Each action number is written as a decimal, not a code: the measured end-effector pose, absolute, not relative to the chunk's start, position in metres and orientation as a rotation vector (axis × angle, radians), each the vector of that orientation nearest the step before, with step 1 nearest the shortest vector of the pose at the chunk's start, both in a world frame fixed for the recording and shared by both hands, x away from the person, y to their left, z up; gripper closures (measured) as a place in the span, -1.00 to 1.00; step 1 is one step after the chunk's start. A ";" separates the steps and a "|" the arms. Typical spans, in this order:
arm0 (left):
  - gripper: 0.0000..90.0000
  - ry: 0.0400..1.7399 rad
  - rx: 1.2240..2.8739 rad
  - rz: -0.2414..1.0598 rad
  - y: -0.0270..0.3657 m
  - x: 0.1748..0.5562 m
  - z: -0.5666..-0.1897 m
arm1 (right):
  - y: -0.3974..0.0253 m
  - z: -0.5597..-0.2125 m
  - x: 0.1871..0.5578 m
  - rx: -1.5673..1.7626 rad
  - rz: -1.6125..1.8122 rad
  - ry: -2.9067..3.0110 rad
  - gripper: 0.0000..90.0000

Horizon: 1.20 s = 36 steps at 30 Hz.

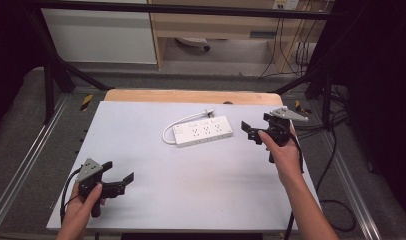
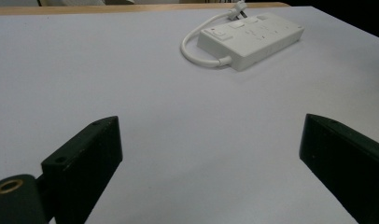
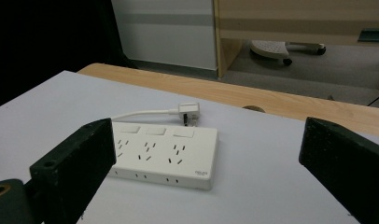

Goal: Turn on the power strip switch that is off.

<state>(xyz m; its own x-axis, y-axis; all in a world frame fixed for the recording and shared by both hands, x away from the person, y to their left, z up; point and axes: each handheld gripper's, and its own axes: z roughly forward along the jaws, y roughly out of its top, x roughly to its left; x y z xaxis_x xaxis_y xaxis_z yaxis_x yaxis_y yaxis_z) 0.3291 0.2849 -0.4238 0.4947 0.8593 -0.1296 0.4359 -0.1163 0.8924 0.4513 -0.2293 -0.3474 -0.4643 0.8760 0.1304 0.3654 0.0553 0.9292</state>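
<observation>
The power strip (image 1: pixel 203 131) lies mid-tabletop toward the far side, its long axis running left-right. The right gripper (image 1: pixel 252 132), jaws wide and empty, sits just right of it; the left gripper (image 1: pixel 120 180), also wide, is well apart at the near left.

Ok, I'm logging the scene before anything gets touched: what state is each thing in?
Power strip: lying flat on the table, sockets up, nothing plugged in.
Its plug: loose on the table behind the strip, cord looped.
Left gripper: open, empty, far from the strip.
Right gripper: open, empty, beside the strip.
</observation>
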 end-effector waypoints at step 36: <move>-0.87 1.109 1.733 0.528 0.286 0.328 -0.423 | -0.209 -0.355 0.491 1.264 1.407 1.796 -0.89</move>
